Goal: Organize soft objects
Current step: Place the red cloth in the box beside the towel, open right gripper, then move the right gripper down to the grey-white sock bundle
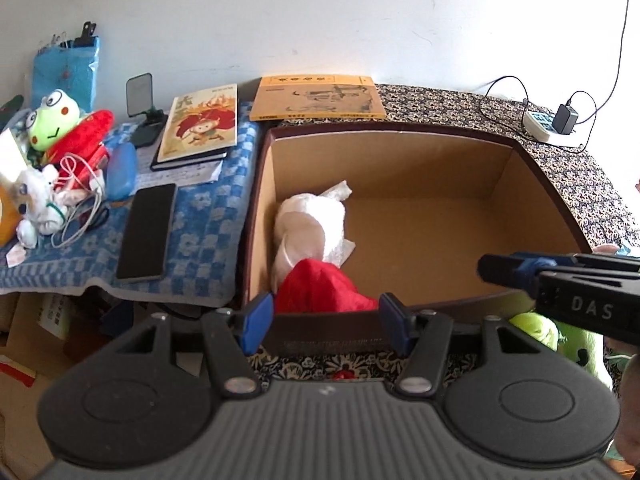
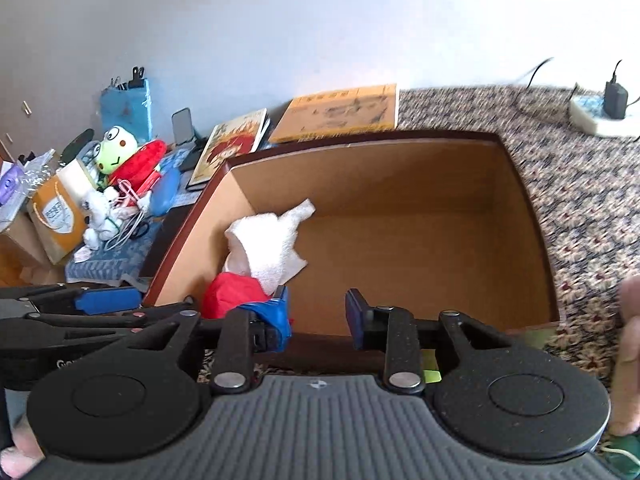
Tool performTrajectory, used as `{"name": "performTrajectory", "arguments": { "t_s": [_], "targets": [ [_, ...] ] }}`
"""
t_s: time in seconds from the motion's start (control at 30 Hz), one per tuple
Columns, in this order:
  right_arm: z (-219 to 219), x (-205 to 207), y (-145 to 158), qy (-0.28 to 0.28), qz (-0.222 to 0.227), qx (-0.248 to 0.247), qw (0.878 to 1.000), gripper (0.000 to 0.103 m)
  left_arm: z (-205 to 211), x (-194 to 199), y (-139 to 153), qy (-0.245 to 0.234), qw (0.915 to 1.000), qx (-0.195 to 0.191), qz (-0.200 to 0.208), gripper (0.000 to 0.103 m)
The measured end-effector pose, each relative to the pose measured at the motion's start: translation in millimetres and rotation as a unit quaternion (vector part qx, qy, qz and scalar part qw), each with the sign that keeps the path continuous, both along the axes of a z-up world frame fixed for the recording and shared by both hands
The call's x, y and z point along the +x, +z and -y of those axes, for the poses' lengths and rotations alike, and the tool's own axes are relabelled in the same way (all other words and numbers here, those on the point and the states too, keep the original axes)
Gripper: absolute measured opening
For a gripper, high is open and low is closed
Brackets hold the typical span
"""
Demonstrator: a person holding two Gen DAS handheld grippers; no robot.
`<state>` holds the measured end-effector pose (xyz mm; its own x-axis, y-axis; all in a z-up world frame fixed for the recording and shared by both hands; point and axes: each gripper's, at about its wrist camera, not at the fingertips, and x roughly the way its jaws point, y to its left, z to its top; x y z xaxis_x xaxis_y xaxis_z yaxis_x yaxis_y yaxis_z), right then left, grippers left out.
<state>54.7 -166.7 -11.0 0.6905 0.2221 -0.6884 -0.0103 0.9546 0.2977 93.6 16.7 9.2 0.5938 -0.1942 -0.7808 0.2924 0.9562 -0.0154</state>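
Note:
An open cardboard box [image 1: 400, 220] [image 2: 400, 220] stands on the patterned cloth. Against its left wall lie a white soft bundle [image 1: 316, 220] [image 2: 268, 240] and a red soft item [image 1: 320, 288] [image 2: 228, 296]. My left gripper [image 1: 326, 320] hovers at the box's near rim, open, with nothing between its blue pads. My right gripper [image 2: 318, 320] is also open and empty over the near rim; it shows side-on [image 1: 520, 272] in the left wrist view. A green plush [image 1: 536, 328] lies below it outside the box. A frog plush [image 1: 52, 120] [image 2: 116, 152] and a small white plush [image 1: 36, 204] [image 2: 98, 216] sit at the left.
On the blue checked cloth [image 1: 208, 216] lie a phone [image 1: 146, 232], a blue case [image 1: 120, 174], tangled cables and a picture book [image 1: 198, 124]. An orange book [image 1: 316, 98] rests behind the box. A power strip with a charger [image 1: 556, 126] sits far right.

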Motion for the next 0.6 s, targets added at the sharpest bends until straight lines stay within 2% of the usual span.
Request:
{"name": "performTrajectory", "arguments": {
  "t_s": [0.17, 0.37, 0.6],
  "targets": [
    [-2, -14, 5, -0.016, 0.011, -0.032, 0.999, 0.017, 0, -9, 0, 0.002, 1.0000, 0.007, -0.001, 0.061],
    [7, -28, 3, -0.021, 0.007, -0.003, 1.000, 0.019, -2, -17, 1, 0.007, 0.9999, 0.015, 0.000, 0.062],
    [7, -47, 5, -0.029, 0.020, -0.011, 0.999, 0.020, -2, -24, -1, 0.012, 0.9996, 0.025, -0.004, 0.062]
  ]
}}
